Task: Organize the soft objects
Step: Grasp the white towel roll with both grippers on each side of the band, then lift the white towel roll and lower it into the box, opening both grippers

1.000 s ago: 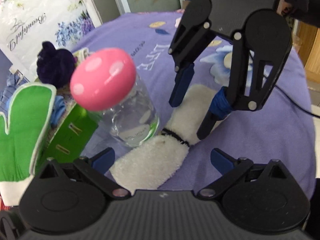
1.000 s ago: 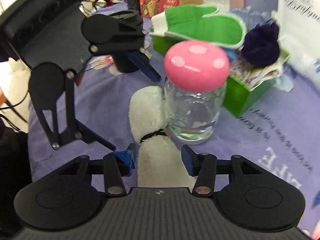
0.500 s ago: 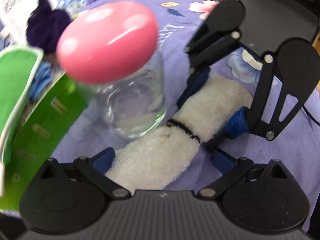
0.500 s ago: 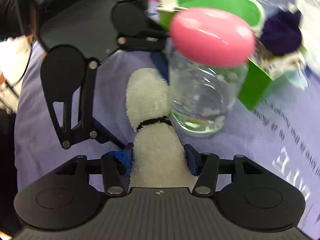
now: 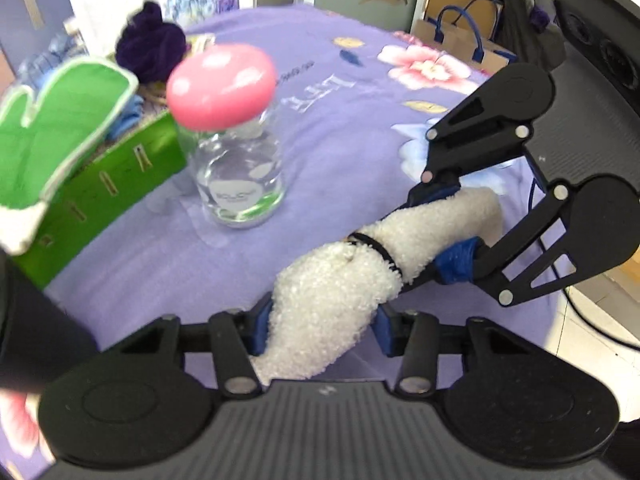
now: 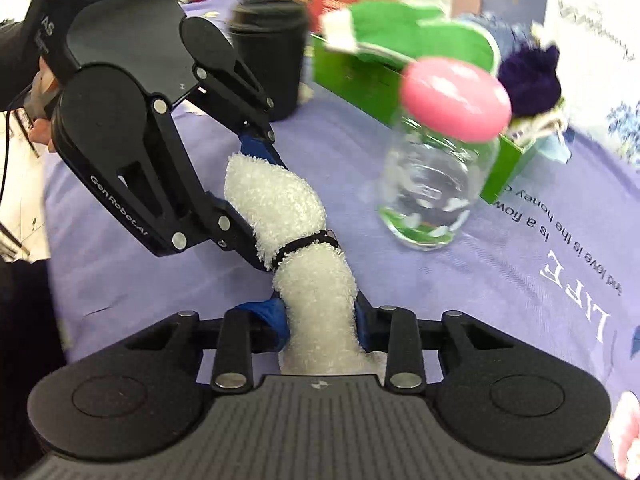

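Left wrist view: purple flowered tablecloth [image 5: 340, 128], paper bags by the wall. Both the left gripper [image 5: 320, 322] and right gripper [image 5: 442, 236] are closing on the white fluffy roll [image 5: 352, 276], one per end.

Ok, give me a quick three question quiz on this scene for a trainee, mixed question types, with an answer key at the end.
1. True or false: the white fluffy roll is gripped at both ends, one gripper per end.
2. Multiple choice: what colour is the lid of the glass jar? A) pink B) yellow C) black
3. Fill in: a thin black ___ circles the roll near its middle.

Key:
1. True. The left gripper is closing on one end, with its pads against the pile; the right gripper is closing on the other.
2. A. The pink lid sits on the jar, which stands on the purple cloth beside the green box.
3. band.
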`<state>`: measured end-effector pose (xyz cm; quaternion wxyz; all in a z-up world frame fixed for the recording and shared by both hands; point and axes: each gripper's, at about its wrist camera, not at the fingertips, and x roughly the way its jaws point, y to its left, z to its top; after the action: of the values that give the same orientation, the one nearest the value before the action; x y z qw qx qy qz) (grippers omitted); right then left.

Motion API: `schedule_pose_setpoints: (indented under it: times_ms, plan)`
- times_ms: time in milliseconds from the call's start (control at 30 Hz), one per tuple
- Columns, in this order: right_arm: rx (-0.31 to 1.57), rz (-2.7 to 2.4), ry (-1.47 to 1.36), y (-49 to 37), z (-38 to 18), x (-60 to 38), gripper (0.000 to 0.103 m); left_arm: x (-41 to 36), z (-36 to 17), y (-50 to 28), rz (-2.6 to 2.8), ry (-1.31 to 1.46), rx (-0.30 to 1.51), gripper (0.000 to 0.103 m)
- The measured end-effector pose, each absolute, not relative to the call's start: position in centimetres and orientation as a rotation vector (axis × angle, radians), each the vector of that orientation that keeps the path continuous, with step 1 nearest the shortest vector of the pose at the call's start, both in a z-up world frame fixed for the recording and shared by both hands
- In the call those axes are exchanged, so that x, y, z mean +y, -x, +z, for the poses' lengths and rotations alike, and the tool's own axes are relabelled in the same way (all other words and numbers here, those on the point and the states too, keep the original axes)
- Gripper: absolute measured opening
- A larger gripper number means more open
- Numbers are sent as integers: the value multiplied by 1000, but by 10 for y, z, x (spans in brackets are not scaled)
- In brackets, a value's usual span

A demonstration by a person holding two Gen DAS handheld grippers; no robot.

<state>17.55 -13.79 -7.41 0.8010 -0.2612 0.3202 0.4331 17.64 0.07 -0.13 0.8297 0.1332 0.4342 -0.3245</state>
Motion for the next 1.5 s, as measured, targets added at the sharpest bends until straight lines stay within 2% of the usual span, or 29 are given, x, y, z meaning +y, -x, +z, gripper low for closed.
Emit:
schedule_pose_setpoints:
  times_ms: [200,333,400,567,700,800,833,867,933,1000,1033,1067,1200,1500]
  plan:
    - [527,850,618,-165,-3,-147,16,4,78,-177,-629,-333,749,48]
    - [405,783,664,-227,48,-125,17,8,124,-232,-521,-431,591,48]
    - [383,764,664,-270,62,-105,17,19,137,-271,-470,-446,571,48]
    - [388,789,704,-363,70,-54,17,68,138,-378,-349,-434,640,48]
    - [477,828,711,-418,50,-15,18,104,110,-438,-301,-379,753,49]
    - [574,872,729,-440,18,5,20,115,73,-453,-296,-355,839,54]
    - [601,875,741,-442,7,8,20,117,62,-455,-295,-358,852,61]
    - [600,873,769,-441,-3,12,20,118,54,-453,-280,-368,849,74]
    - [576,855,806,-437,-16,15,21,122,50,-453,-258,-359,820,84]
    - [565,847,766,-440,-12,12,21,128,56,-456,-266,-306,829,87]
    - [571,848,734,-439,-7,8,21,131,61,-455,-270,-278,830,92]
    - [574,848,704,-438,-1,3,22,133,68,-455,-266,-262,818,102]
    - [576,836,626,-428,20,-16,24,133,91,-440,-214,-285,730,103]
    - [551,749,611,-370,62,-61,26,124,130,-369,-145,-297,673,103]
